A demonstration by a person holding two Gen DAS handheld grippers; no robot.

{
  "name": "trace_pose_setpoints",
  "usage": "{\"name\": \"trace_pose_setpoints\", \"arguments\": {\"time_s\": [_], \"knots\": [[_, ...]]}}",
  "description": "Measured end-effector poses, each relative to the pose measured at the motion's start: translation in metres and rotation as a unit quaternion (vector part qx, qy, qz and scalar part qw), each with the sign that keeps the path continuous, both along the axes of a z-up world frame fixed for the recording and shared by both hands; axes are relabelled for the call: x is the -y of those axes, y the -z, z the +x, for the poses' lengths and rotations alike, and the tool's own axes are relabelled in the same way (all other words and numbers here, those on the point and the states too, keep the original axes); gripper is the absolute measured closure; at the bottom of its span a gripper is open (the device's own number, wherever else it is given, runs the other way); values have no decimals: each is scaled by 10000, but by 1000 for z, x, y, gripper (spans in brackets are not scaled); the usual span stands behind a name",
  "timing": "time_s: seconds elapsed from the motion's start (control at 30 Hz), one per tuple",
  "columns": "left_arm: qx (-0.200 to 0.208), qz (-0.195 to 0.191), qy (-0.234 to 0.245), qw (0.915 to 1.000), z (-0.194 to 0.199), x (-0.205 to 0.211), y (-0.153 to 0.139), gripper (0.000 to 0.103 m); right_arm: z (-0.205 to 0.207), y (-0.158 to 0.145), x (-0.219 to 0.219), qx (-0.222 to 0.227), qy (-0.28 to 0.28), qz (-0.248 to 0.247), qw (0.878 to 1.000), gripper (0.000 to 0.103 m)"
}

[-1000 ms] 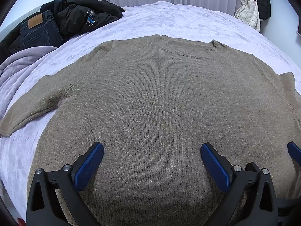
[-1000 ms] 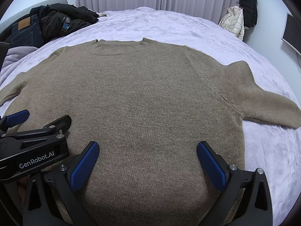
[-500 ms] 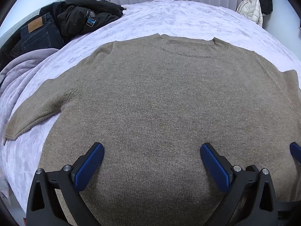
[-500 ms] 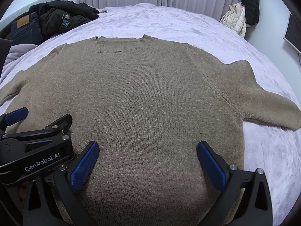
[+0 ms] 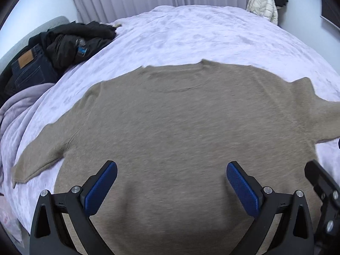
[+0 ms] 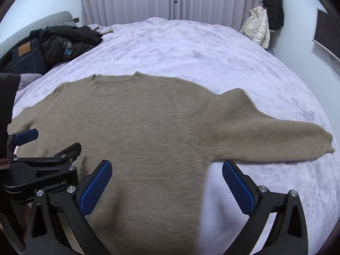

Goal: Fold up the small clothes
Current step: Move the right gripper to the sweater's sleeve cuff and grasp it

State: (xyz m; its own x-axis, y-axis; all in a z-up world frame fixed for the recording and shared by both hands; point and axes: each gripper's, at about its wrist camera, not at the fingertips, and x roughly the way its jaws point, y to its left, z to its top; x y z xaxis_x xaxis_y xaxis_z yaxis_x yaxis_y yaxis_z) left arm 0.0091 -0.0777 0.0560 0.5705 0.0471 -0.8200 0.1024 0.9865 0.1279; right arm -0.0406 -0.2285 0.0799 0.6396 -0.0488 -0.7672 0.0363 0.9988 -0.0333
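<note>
Both grippers open above a flat sweater, nothing gripped yet

The brown sweater (image 5: 180, 131) lies spread on the bed (image 6: 201, 48), sleeves out; the left gripper (image 5: 171, 188) and right gripper (image 6: 166, 186) hover over its hem, fingers wide apart. Risk, as I judge it: a shallow pinch takes one knit layer only, or drags the sweater and wrinkles it.

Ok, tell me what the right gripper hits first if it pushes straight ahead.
Probably the brown sweater: the open right gripper points over its lower right edge, and the bed cover lies beyond. Height above the knit is unclear.
</note>
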Motion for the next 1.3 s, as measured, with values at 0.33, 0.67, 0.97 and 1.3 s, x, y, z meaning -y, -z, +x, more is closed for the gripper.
{"name": "trace_pose_setpoints", "arguments": {"time_s": [0.33,0.67,0.97,1.3], "knots": [[18,14,511,9987,12,71,-9,0,-12,3,120,10,1153,35,9933,0],[30,108,811,9966,24,121,-9,0,-26,13,220,-25,1933,371,9804,0],[-59,-1,897,9960,36,150,0,0,-22,15,289,28,2390,674,9687,0],[-753,-736,613,9926,67,156,28,0,12,25,341,276,2605,1309,9561,10]]}}
